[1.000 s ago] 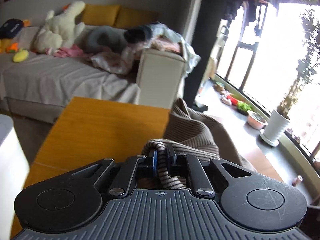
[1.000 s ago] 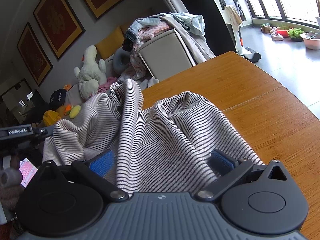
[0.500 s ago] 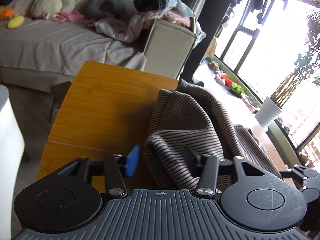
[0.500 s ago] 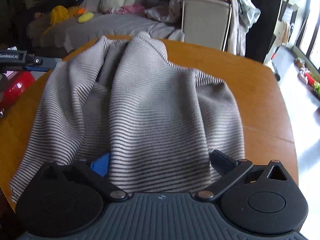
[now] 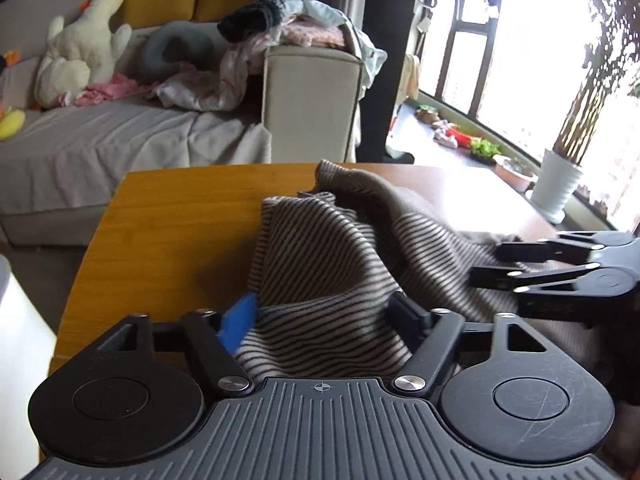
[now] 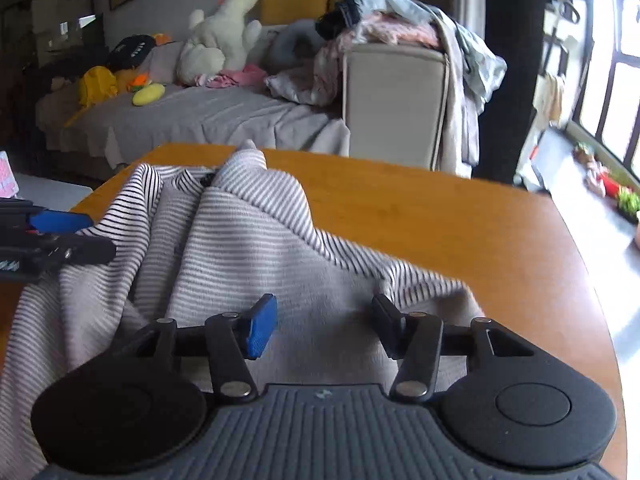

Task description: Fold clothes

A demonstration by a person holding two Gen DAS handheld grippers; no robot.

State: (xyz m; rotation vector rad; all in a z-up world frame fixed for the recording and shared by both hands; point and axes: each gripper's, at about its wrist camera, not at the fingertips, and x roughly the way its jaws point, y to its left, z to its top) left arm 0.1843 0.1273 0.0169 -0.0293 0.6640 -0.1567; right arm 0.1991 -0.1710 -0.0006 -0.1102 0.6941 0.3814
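Observation:
A grey, dark-striped knit garment [image 5: 344, 248] lies crumpled on the wooden table [image 5: 160, 220]. My left gripper [image 5: 324, 314] sits at the garment's near edge, about half open and closing. A fold of fabric fills the gap between its pads, but they do not pinch it. In the right wrist view the garment [image 6: 248, 232] spreads over the table [image 6: 440, 220]. My right gripper [image 6: 324, 320] hovers low over its near hem, jaws closing, with cloth under and between the pads. Each view shows the other gripper: the right gripper [image 5: 486, 262] and the left gripper [image 6: 88, 236].
Behind the table stands a grey sofa [image 5: 120, 140] with a white plush toy [image 5: 80, 64] and a heap of clothes [image 5: 296, 20] on its arm. A white potted plant [image 5: 556, 188] stands by the bright window. A white object [image 5: 20, 320] is left of the table.
My left gripper let go of the bunched fabric it held, opened, and sank toward the garment's edge. The right gripper's wide jaws narrowed, and its view rolled level. The garment settled onto the table.

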